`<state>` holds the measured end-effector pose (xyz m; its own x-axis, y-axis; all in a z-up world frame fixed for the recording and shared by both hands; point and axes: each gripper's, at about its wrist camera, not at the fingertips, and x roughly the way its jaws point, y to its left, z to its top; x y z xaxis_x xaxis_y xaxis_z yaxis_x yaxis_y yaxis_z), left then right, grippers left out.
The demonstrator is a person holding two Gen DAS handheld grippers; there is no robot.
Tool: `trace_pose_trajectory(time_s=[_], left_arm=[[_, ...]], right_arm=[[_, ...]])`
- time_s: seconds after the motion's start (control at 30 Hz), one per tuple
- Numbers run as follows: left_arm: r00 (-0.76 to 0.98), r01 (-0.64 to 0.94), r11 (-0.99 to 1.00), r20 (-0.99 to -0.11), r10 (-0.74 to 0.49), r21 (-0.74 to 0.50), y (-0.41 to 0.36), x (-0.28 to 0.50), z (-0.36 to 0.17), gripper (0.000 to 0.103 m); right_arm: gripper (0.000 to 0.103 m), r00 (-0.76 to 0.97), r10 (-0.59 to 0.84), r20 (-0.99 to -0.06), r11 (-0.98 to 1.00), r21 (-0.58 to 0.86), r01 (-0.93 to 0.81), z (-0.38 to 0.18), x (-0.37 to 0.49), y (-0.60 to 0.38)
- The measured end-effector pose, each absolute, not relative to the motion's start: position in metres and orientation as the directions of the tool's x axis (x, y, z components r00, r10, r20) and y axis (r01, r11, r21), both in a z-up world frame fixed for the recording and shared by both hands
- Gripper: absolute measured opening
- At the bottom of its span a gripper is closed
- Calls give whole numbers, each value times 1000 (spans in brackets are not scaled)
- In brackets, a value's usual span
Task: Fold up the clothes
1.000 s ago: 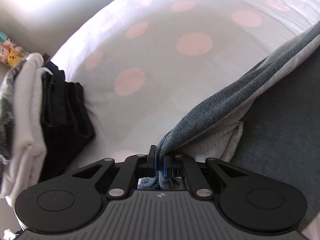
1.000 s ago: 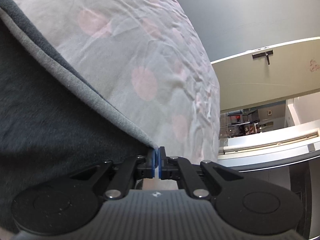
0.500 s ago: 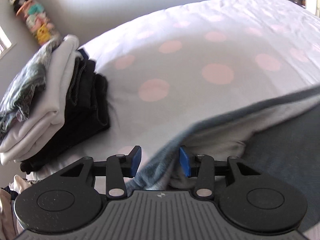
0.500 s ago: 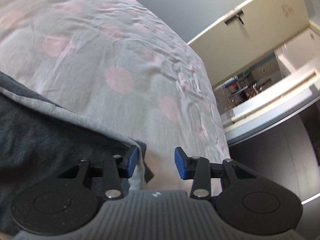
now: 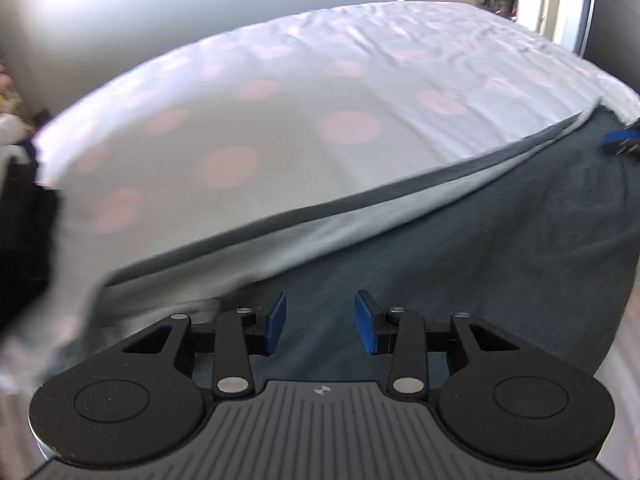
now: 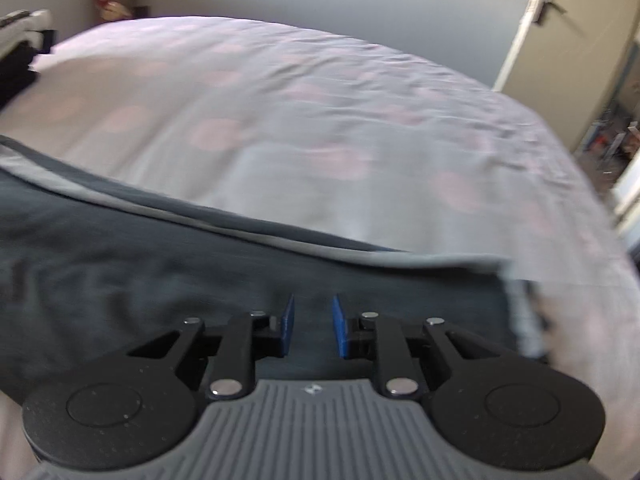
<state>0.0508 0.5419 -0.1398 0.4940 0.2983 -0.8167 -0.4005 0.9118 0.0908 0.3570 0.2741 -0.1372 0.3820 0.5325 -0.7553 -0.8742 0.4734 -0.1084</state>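
A dark grey garment (image 5: 460, 248) lies flat on the bed, its far edge turned over to show a lighter grey inner side (image 5: 320, 236). My left gripper (image 5: 320, 324) hovers open above its near left part with nothing between the blue pads. The right gripper's blue tip (image 5: 622, 138) shows at the right edge of the left wrist view. In the right wrist view the same garment (image 6: 160, 280) fills the lower frame, and my right gripper (image 6: 312, 328) stands open over its right end near the corner (image 6: 516, 308).
The bed sheet (image 5: 280, 120) is white with pink dots and stretches beyond the garment. A stack of folded clothes (image 5: 20, 216), dark and white, sits at the bed's left. An open door (image 6: 568, 40) and a doorway stand to the right.
Both grippers were shut on the garment's folded edge a second ago. They opened, let the cloth drop flat, and drew back over it.
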Motion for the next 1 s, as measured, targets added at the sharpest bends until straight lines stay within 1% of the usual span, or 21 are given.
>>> trace_pose_trajectory(time_s=[0.07, 0.17, 0.37, 0.5, 0.57, 0.67, 0.7, 0.8, 0.9, 1.0], left_arm=[[501, -400, 914, -819, 281, 69, 543, 64, -151, 45], [509, -407, 912, -814, 280, 59, 548, 82, -163, 45], [570, -513, 858, -743, 350, 10, 569, 97, -166, 45], [592, -537, 844, -717, 368, -10, 562, 87, -157, 45], [592, -539, 842, -718, 366, -16, 546, 72, -152, 45], [585, -549, 836, -726, 362, -25, 520, 46, -147, 46], [578, -558, 829, -733, 360, -32, 512, 36, -146, 47], [544, -610, 791, -748, 380, -42, 489, 8, -147, 48], [524, -664, 741, -769, 366, -100, 476, -18, -153, 48], [510, -705, 699, -769, 385, -118, 469, -38, -156, 48]], right_arm=[[24, 323, 569, -756, 444, -48, -895, -150, 346, 298], [24, 278, 590, -758, 418, -8, -908, -167, 340, 332], [25, 300, 654, -694, 461, 51, -886, -173, 357, 366], [25, 334, 669, -664, 509, 83, -857, -166, 367, 357], [25, 363, 664, -654, 549, 95, -831, -162, 368, 338], [28, 399, 663, -633, 620, 166, -767, -159, 370, 287], [30, 412, 658, -630, 640, 180, -747, -159, 370, 267], [30, 466, 617, -634, 713, 200, -672, -160, 379, 203], [31, 518, 572, -636, 790, 258, -556, -163, 395, 137], [41, 556, 538, -634, 840, 353, -411, -169, 413, 75]])
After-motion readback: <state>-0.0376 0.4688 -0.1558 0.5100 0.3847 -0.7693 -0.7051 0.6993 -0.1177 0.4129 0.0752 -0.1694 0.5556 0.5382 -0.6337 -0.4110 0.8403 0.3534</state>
